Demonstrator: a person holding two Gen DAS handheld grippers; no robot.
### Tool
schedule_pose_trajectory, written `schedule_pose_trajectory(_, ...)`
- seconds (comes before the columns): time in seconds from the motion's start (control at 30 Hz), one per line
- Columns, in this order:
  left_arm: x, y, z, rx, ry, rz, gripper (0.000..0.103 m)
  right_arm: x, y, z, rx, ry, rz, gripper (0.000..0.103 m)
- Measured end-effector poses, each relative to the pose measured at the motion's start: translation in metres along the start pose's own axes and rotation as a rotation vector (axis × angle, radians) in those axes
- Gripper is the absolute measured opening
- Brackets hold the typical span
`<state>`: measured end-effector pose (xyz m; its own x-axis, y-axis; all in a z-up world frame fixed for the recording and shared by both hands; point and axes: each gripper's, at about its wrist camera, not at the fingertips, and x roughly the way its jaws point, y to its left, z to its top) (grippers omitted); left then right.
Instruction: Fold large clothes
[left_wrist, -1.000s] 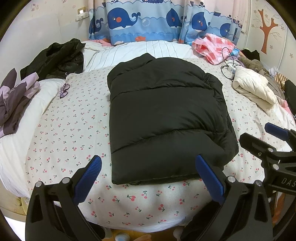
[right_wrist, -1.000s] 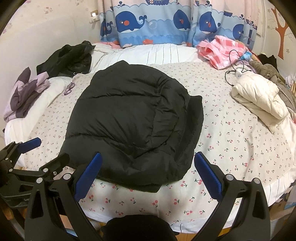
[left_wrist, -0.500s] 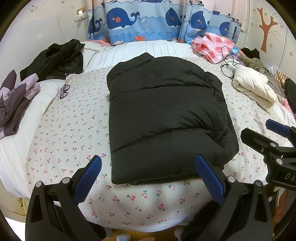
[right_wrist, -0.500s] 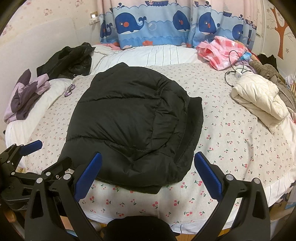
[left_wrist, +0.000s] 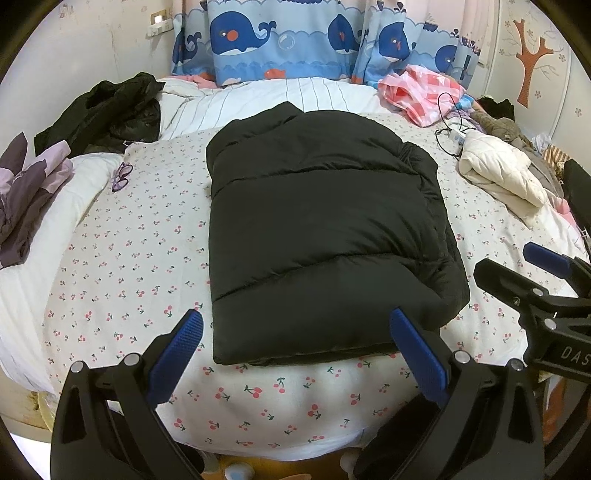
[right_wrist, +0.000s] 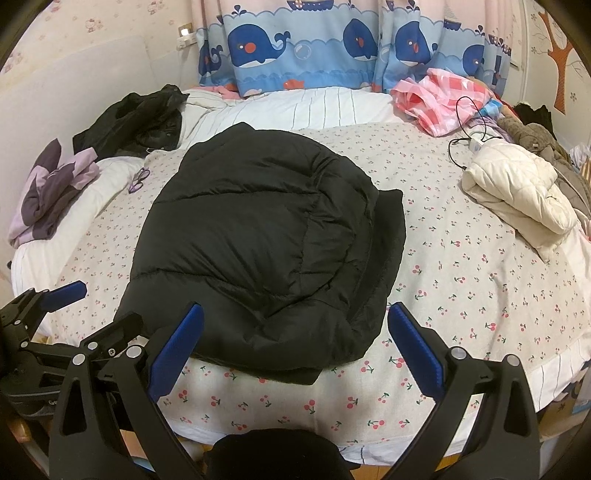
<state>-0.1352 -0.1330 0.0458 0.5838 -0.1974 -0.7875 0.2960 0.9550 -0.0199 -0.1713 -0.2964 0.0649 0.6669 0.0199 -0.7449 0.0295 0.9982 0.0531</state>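
Note:
A black puffer jacket (left_wrist: 317, 236) lies folded into a rectangle in the middle of the cherry-print bed cover (left_wrist: 122, 258), collar toward the far side. In the right wrist view the same jacket (right_wrist: 266, 243) looks rounder, with an edge sticking out on its right. My left gripper (left_wrist: 295, 350) hovers open above the bed's near edge, just short of the jacket's hem, holding nothing. My right gripper (right_wrist: 295, 347) is open too, at the hem's near right corner, empty. Each gripper shows in the other's view: the right gripper (left_wrist: 524, 269) at the right, the left gripper (right_wrist: 96, 310) at the left.
On the bed's rim lie a dark coat (left_wrist: 107, 110), a purple garment (left_wrist: 29, 184), glasses (left_wrist: 121, 176), a pink checked cloth (left_wrist: 421, 92), a cable with a charger (left_wrist: 452, 129) and a folded cream jacket (left_wrist: 498, 170). Whale-print curtains (left_wrist: 280, 40) hang behind.
Both grippers drifted back and up very slightly, so the jacket sits a touch farther off. Nothing was gripped or released; the jacket has not moved.

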Motion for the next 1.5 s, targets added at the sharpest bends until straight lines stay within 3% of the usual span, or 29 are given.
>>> schedule_pose_trajectory(1.5, 0.005, -0.011, 0.001, 0.029, 0.007, -0.003, 0.097, -0.001, -0.005, -0.006, 0.015, 0.004, 0.001, 0.096)
